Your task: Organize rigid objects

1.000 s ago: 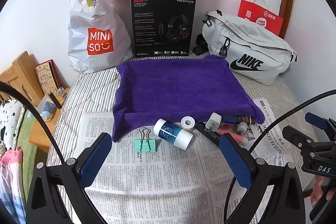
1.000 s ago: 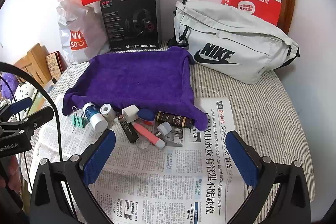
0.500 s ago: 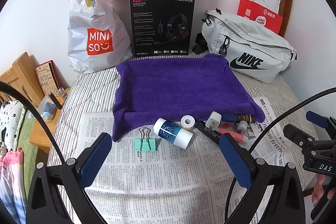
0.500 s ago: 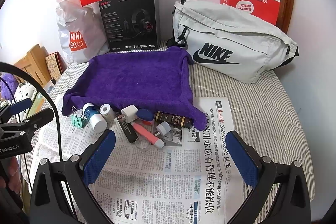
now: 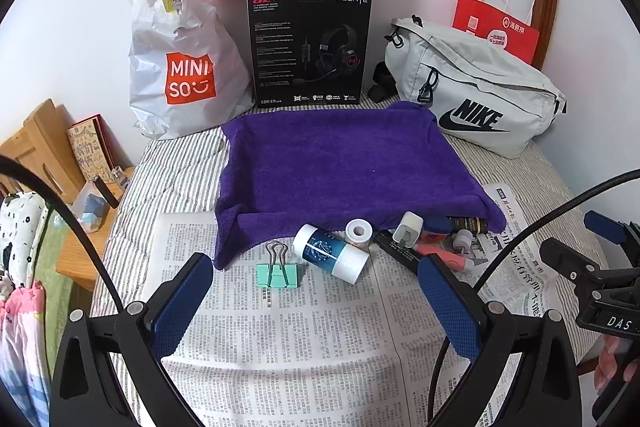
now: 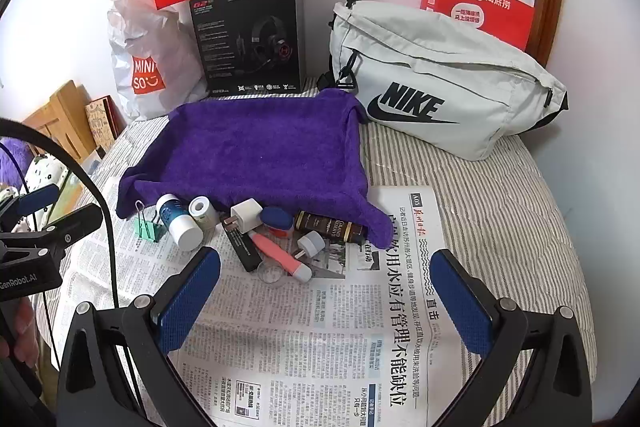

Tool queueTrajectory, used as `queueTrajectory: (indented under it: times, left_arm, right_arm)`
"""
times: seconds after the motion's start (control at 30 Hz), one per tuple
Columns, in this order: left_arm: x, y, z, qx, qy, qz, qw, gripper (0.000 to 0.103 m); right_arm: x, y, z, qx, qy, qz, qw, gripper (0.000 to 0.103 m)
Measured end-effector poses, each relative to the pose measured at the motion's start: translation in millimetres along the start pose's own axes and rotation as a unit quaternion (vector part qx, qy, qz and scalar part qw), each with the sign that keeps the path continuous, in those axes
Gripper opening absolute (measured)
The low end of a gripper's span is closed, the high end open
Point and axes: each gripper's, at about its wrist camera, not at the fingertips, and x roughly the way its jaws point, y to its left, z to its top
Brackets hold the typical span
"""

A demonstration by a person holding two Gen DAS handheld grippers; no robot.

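The small hard items are found in a loose row on the newspaper (image 5: 304,339), along the near edge of the purple towel (image 5: 340,167), which is spread over the middle of the bed (image 6: 500,195). None has yet been set on the towel.

From the left tool (image 5: 316,291) the nearest items lie straight ahead and slightly to its own left. The green binder clip (image 5: 277,273) stands just beyond the gap between the fingers, wire handles pointing away toward the towel. Just beside it lies the blue and white bottle (image 5: 331,253), on its side, its long axis running diagonally, white cap toward the near right. A small roll of tape (image 5: 359,231) sits behind the bottle, close to the towel edge.

From the right tool (image 6: 324,291) the black stick (image 6: 240,242) and the pink tube (image 6: 280,255) lie ahead and to its left, both with long axes running from far left to near right. The white plug (image 6: 246,215) and the dark bottle (image 6: 330,225) lie further off, against the towel.

The left tool is judged nearer to the clip and blue bottle; the right tool is nearer to the pink tube and dark bottle.

Both tools are seen spread wide. Nothing is held and nothing is touched by either; the blue pads (image 5: 182,303) are seen clear above the newspaper.
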Motion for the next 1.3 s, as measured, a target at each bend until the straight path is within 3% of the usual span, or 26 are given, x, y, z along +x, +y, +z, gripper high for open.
queueTrajectory:
  times: [0.63,1.3]
  left_arm:
    - [14,5,-1,-0.001,0.011,-0.006,0.9999,0.103]
    - [101,49,-29,-0.01,0.072,0.005,0.9973,0.101]
  right_arm:
    - [8,-1,2,0.001,0.009,0.003,1.0,0.103]
    - [56,2,-12,-0.001,0.053,0.004,0.999,0.103]
